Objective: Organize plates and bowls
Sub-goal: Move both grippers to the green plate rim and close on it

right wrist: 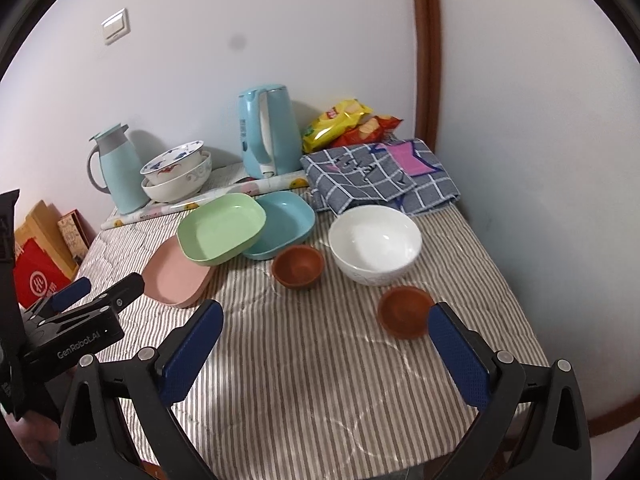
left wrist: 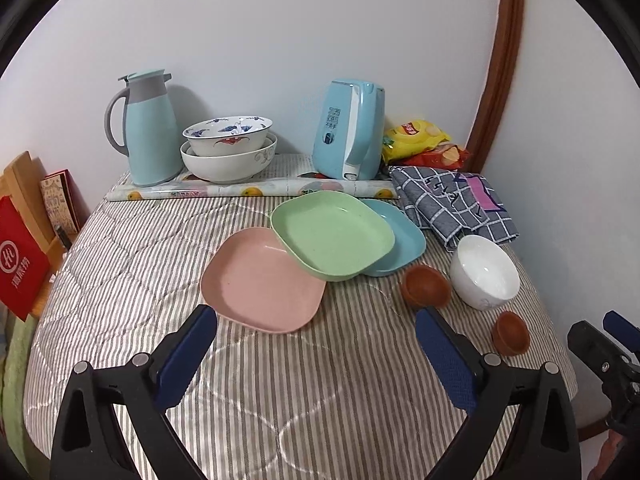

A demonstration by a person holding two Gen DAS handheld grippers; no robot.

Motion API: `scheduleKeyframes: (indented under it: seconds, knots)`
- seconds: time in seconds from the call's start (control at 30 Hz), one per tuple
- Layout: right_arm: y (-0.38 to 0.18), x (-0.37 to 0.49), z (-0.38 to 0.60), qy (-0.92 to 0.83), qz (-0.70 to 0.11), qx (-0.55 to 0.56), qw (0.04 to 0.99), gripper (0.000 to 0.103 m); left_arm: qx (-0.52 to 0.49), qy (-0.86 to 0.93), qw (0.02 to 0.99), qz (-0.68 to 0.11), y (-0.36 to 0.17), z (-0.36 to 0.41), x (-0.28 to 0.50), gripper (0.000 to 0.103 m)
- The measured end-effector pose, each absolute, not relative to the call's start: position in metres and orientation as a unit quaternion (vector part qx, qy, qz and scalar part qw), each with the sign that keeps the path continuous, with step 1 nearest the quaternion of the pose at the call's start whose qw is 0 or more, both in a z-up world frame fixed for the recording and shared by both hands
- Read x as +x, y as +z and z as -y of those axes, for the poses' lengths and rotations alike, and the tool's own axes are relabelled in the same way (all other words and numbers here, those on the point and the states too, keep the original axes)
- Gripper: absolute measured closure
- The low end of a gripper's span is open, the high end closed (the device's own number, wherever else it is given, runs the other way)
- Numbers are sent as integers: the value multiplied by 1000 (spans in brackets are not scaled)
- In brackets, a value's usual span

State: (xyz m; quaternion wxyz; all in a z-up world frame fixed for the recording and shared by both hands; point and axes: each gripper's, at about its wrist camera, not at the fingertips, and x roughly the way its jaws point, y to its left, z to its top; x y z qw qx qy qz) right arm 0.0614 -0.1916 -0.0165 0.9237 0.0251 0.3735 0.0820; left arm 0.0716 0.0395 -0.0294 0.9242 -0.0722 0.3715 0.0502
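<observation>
Across the striped table (left wrist: 120,248), nothing is stacked properly yet. At twelve o'clock from the left claw (left wrist: 316,328) the green plate (left wrist: 334,236) tilts, its edges resting on the pink plate (left wrist: 260,280) at eleven and the blue plate (left wrist: 404,240) behind it at one. Right of them stands the white bowl (right wrist: 376,242), with one brown bowl (right wrist: 298,266) at its nine o'clock and the other brown bowl (right wrist: 404,316) near the right claw (right wrist: 326,320), at one. Both claws hover spread wide, holding nothing. I'd judge the sensible start is lifting the green plate by its near rim, keeping it level, then nesting the plates squarely; the small bowls should nest together, pinched gently at the rim.
</observation>
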Motion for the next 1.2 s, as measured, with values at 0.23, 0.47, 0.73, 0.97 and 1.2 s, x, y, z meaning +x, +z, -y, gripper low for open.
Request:
scheduleKeyframes:
  seconds: [0.23, 0.47, 0.73, 0.97, 1.2]
  knots:
    - [-18, 90, 175, 87, -383, 11, 919, 2, -92, 45, 922, -373, -34, -54, 96, 4]
    - [-24, 123, 157, 99, -400, 16, 911, 5, -91, 46, 921, -376, -40, -69, 122, 4]
    - [-33, 157, 136, 103, -400, -9, 911, 11, -88, 46, 917, -386, -47, -82, 150, 4]
    - [-51, 193, 126, 102, -410, 2, 907, 17, -67, 58, 913, -398, -56, -93, 177, 4]
    - [-76, 223, 114, 105, -436, 10, 894, 33, -68, 54, 909, -408, -73, -99, 207, 12]
